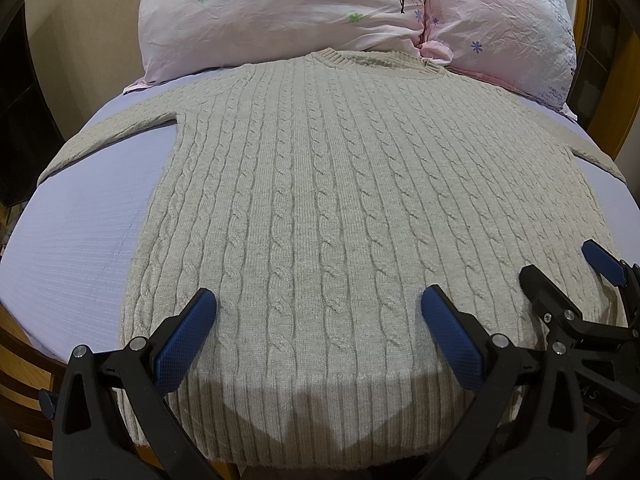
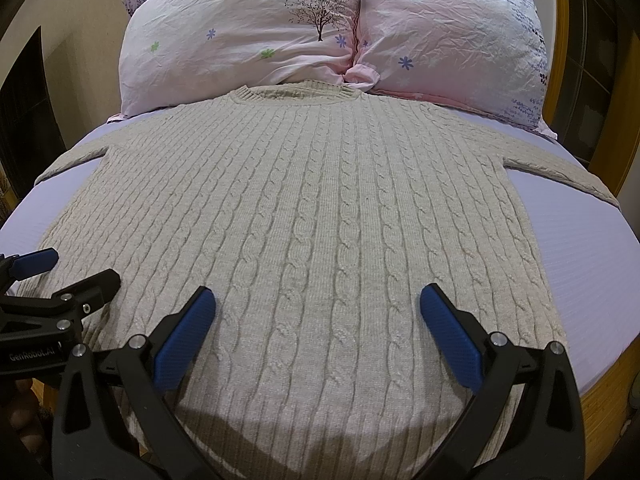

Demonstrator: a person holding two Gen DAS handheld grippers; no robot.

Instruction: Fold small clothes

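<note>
A beige cable-knit sweater (image 1: 320, 184) lies flat on the lilac bed sheet (image 1: 80, 232), collar toward the pillows, sleeves spread out to both sides. It also shows in the right wrist view (image 2: 312, 208). My left gripper (image 1: 319, 304) is open and empty above the sweater's lower left part, near the ribbed hem. My right gripper (image 2: 318, 302) is open and empty above the lower right part. The right gripper (image 1: 568, 276) shows at the right edge of the left wrist view. The left gripper (image 2: 70, 268) shows at the left edge of the right wrist view.
Two pink flowered pillows (image 1: 280, 12) (image 2: 448, 40) lie behind the collar. A wooden bed frame (image 2: 604, 404) rims the mattress. Bare sheet (image 2: 592, 256) lies on either side of the sweater's body.
</note>
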